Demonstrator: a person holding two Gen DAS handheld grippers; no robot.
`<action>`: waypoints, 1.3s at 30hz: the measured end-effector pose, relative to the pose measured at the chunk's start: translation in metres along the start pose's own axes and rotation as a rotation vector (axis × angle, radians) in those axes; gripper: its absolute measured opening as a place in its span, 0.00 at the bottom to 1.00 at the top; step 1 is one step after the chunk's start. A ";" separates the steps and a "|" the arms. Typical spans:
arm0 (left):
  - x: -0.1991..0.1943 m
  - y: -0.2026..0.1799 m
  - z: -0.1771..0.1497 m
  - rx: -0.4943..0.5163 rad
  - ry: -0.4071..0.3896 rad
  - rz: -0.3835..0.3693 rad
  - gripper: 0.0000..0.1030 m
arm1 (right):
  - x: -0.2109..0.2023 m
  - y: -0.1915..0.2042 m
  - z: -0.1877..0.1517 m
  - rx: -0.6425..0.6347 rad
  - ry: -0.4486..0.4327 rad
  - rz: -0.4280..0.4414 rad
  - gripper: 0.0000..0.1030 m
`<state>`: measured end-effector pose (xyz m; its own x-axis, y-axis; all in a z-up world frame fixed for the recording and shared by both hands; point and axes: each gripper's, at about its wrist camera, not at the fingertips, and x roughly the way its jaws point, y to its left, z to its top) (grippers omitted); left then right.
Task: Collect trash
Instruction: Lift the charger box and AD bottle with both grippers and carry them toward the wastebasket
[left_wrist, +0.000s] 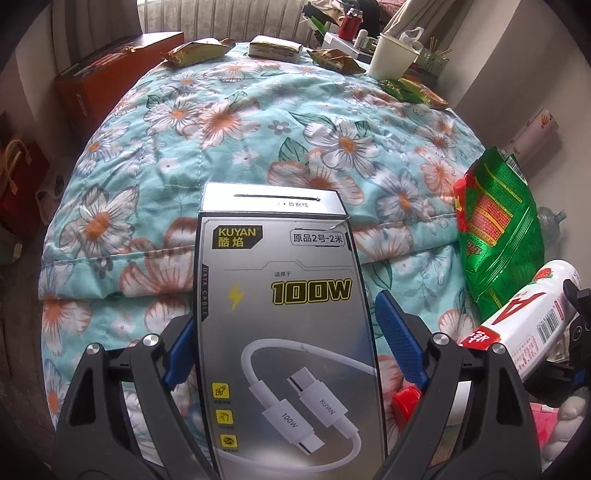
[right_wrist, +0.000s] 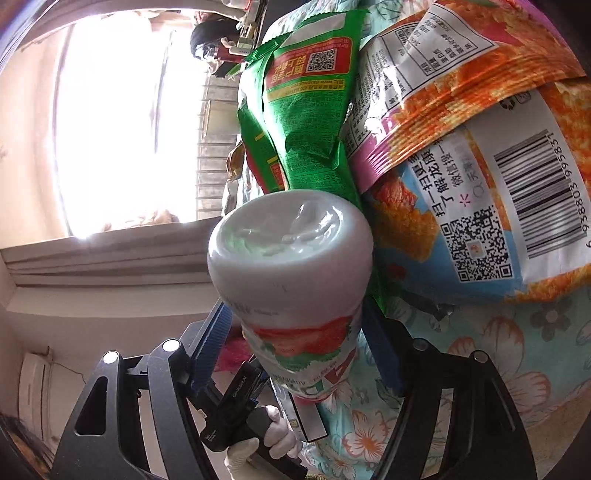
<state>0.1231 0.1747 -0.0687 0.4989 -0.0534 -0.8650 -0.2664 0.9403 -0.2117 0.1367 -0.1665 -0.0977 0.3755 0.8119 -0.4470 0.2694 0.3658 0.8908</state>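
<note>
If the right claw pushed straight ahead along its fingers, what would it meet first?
The right claw holds a white strawberry-print bottle. The bottle's base would likely press first into the green snack bag just beyond it, though depth is unclear.

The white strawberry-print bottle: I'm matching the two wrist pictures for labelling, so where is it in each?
Left wrist: white bottle lies at the lower right edge, red cap toward the camera, right of the cable box.
Right wrist: it fills the centre, base toward the camera, between the right gripper fingers.
Shared landmark: the green snack bag right beside the bottle.
</note>
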 end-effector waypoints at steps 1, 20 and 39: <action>0.000 -0.001 0.000 0.006 -0.003 0.009 0.81 | -0.002 -0.009 0.001 0.014 -0.004 0.003 0.67; -0.010 -0.014 -0.006 0.085 -0.055 0.073 0.75 | -0.015 -0.024 0.013 0.021 0.012 0.027 0.62; -0.038 -0.023 -0.007 0.130 -0.141 0.091 0.75 | -0.029 -0.011 0.015 -0.026 0.016 0.032 0.61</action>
<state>0.1043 0.1532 -0.0337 0.5910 0.0725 -0.8034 -0.2116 0.9750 -0.0677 0.1367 -0.2009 -0.0955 0.3697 0.8304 -0.4168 0.2337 0.3510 0.9067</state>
